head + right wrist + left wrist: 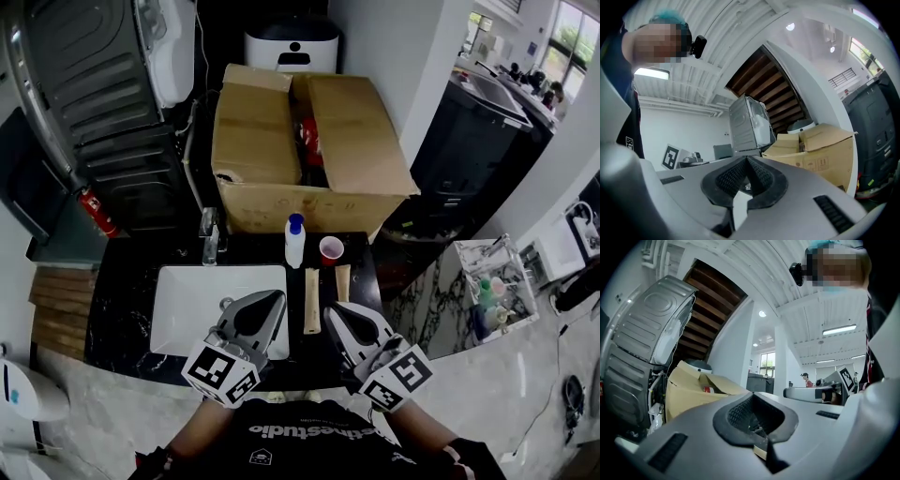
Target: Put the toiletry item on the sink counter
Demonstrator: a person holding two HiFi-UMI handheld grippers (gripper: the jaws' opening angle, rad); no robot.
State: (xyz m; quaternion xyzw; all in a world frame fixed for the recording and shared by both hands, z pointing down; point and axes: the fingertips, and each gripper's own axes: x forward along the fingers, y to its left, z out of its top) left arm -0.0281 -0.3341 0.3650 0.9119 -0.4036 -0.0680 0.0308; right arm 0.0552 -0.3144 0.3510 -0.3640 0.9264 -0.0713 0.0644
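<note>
The left gripper (pixel 272 300) and the right gripper (pixel 333 311) are both clenched on nothing. The likely toiletry item, a white bottle (pixel 294 242) with a blue cap, already stands on the black counter (pixel 361 281). It is straight ahead of the 2 sets of tips and roughly midway between them. Its long axis is vertical, and neither hand is clearly nearer. The cardboard box (pixel 272 141) lies beyond it.

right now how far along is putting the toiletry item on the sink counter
Possibly done: a blue-capped bottle stands upright on the sink counter beside a red cup, though I cannot tell if it is the task's item. In hand: nothing; the left gripper and right gripper are both shut and empty. Left: maybe nothing, unless more waits in the open cardboard box.
</note>
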